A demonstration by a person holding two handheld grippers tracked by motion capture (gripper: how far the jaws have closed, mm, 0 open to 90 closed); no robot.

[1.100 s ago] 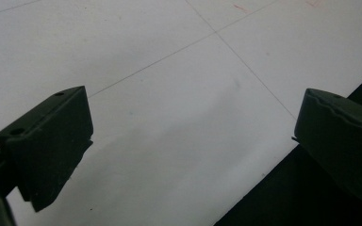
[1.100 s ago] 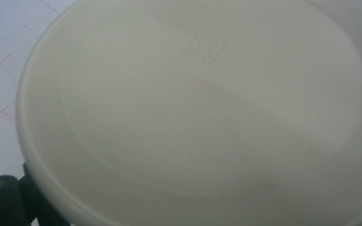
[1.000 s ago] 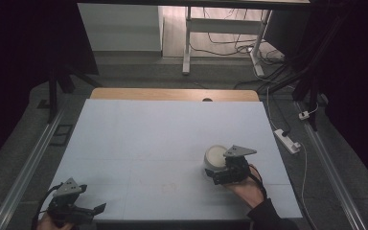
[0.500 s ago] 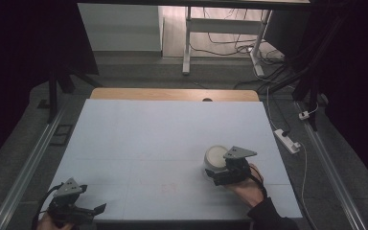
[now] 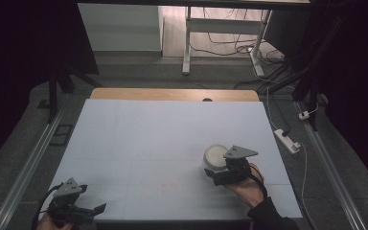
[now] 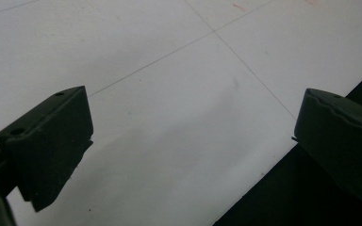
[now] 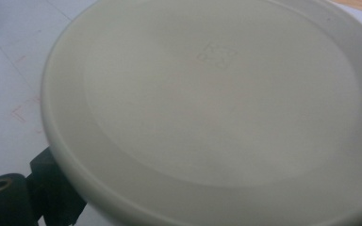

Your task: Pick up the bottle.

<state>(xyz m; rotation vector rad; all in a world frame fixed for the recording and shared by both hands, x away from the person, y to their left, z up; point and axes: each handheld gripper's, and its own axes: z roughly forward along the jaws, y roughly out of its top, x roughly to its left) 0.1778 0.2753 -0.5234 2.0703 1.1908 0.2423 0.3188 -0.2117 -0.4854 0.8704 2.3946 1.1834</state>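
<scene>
Standing by the table point(image 5: 139, 139) here: it's got a pale, matte white top with faint seam lines and a strip of bare wood along the far edge. The thing being handled is a small round white container point(image 5: 215, 155) with a smooth, slightly glossy lid, sitting toward the right side of the table, closer to the near edge than the far one. It's squat and round, so no real long axis; it stands upright with the lid facing up.

The right gripper point(image 5: 215, 173) is right up against it from the near side, black jaws either side of its base, the person's hand point(image 5: 246, 187) behind. Whether the jaws actually pinch it, I can't tell. The right gripper view gets you what the high view can't: a faint little square emblem embossed on the lid point(image 7: 207, 94), plus the rounded rim.

The left gripper point(image 5: 93, 209) sits at the near left corner, jaws spread wide with nothing between them. The left gripper view shows the blocky black jaws over bare tabletop and the table's near edge.
</scene>
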